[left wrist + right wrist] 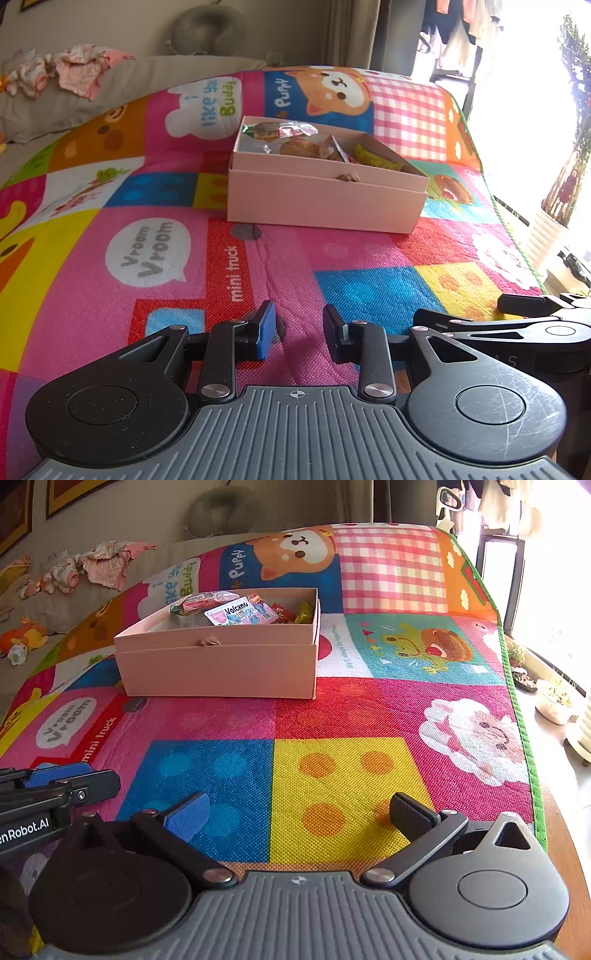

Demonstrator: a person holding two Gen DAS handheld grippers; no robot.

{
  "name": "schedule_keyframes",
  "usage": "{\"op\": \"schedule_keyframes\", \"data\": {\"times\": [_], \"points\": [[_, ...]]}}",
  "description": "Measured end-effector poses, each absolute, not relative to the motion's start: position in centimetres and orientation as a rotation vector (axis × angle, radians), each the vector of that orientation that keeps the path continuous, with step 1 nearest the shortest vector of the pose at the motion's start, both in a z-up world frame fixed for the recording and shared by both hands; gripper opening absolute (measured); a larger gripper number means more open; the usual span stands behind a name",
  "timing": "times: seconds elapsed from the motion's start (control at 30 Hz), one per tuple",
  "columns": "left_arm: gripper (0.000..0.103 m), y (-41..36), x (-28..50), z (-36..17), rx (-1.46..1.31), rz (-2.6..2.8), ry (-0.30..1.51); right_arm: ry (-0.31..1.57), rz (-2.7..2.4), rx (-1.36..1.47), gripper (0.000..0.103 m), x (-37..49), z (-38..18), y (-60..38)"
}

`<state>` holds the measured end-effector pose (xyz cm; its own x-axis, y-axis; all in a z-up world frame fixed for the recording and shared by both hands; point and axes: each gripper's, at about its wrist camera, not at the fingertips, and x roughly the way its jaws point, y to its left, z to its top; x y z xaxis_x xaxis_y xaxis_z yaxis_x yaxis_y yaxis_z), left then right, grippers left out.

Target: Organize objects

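**Both grippers empty, snack box ahead**

Nearest the cameras, the left gripper point(299, 332) hovers low over a colourful play mat point(332, 794), jaws slightly parted and holding nothing. Beside it, the right gripper point(299, 814) has jaws spread wide, also empty. Farther back on the mat sits an open pink box point(325, 195) holding wrapped snacks point(240, 611); nothing loose lies outside it. Beyond are a cushion and crumpled clothes point(74, 70). Judged risk: the light cardboard box may slide or tip if a jaw catches its rim.
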<state>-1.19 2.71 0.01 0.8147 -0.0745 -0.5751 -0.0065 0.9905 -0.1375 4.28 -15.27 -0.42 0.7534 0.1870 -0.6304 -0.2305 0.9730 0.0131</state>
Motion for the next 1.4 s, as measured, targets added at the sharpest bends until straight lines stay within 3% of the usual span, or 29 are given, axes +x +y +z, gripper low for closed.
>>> {"op": "schedule_keyframes", "data": {"times": [1.4], "points": [[0.033,3.24,-1.28,-0.04,-0.183,-0.045,0.611,0.681,0.228,-0.066,0.103,4.19,-0.35,-15.24]]}}
